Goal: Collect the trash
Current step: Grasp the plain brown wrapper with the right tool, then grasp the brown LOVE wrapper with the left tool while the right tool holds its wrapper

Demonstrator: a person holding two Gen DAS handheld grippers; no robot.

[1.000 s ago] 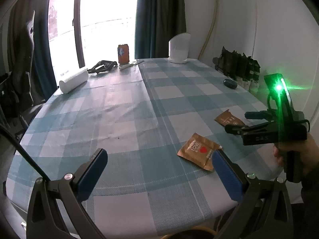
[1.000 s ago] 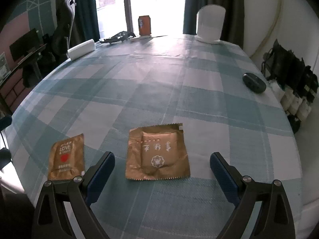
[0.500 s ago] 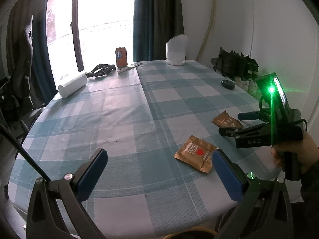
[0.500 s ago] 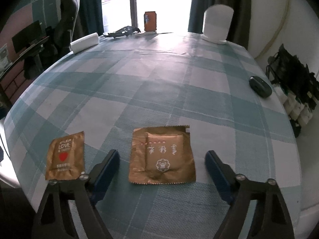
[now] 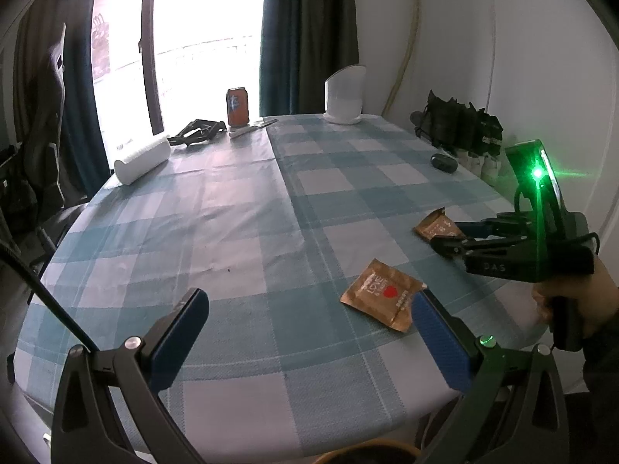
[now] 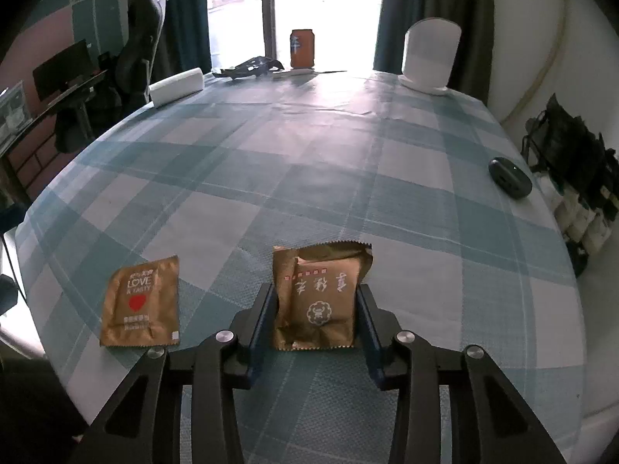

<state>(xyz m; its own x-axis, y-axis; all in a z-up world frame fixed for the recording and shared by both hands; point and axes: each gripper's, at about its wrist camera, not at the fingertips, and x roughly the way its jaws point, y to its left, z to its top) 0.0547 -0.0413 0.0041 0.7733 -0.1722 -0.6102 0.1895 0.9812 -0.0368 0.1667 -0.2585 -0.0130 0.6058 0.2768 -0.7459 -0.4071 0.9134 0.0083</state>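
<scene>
A gold-brown wrapper with dark characters (image 6: 315, 294) lies on the checked tablecloth (image 6: 309, 178) near the front edge. My right gripper (image 6: 315, 290) is closing on it. Its blue pads (image 6: 267, 301) press both sides and the wrapper buckles upward between them. In the left wrist view the right gripper (image 5: 445, 236) sits low on the table at that wrapper (image 5: 435, 225), held by a hand (image 5: 580, 301). A second flat wrapper with a red heart (image 6: 141, 303) lies to its left, untouched. My left gripper (image 5: 307, 301) hovers wide open above the near table edge, the heart wrapper (image 5: 381, 294) by its right finger.
At the far end stand an orange can (image 5: 236, 106), a white container (image 5: 345, 94), a white roll (image 5: 142, 158) and a black folded tool (image 5: 197, 131). A black oval case (image 6: 510, 177) lies at the right edge, dark bags (image 6: 568, 154) behind it. A chair (image 6: 143, 50) stands far left.
The right gripper's jaws have come together from wide apart onto the wrapper with characters, which now buckles between the pads. The left gripper stays open and still.
</scene>
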